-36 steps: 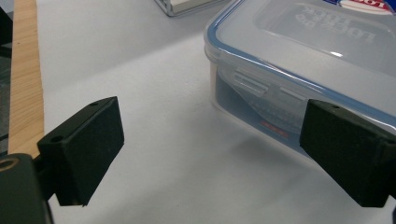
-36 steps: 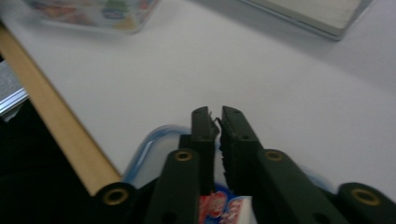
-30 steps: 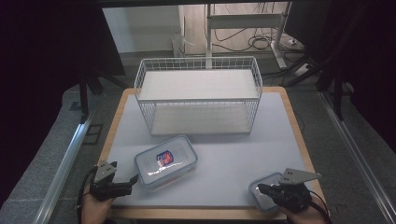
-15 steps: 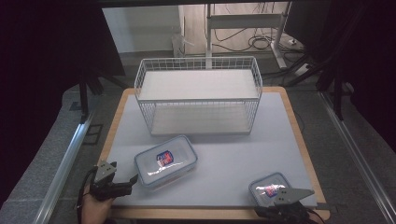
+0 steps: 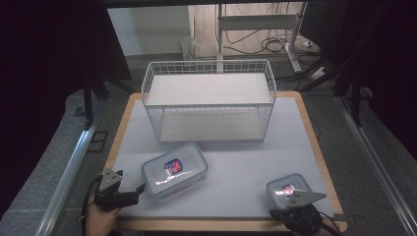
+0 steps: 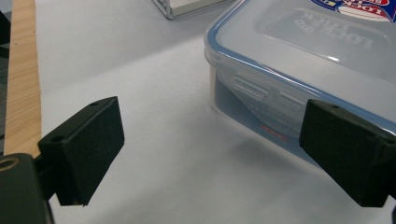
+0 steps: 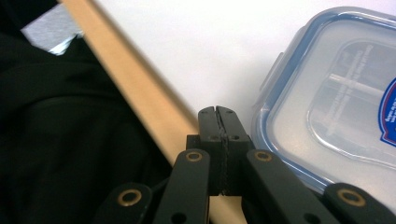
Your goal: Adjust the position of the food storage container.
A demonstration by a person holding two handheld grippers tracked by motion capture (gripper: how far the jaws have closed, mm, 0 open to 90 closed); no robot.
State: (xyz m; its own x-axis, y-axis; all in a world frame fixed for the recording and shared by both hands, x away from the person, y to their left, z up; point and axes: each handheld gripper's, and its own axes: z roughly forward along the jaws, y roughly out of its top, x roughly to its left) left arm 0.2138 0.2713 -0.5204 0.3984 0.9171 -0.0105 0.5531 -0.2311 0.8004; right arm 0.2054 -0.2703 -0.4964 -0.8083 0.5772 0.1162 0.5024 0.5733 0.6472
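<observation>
Right gripper (image 7: 219, 116) jaws were fully closed, empty, just beside the small container (image 5: 289, 189) at the worktop (image 5: 246, 167) near edge. Left gripper (image 6: 210, 154) jaws stood wide open, empty, right pad against the large container (image 6: 299, 60) near side; wire basket (image 5: 209, 101) beyond.

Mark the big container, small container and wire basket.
big container (image 5: 174, 169), high view, middle of its lid
small container (image 5: 286, 188), high view, middle of its lid
wire basket (image 5: 208, 66), high view, far top rim
</observation>
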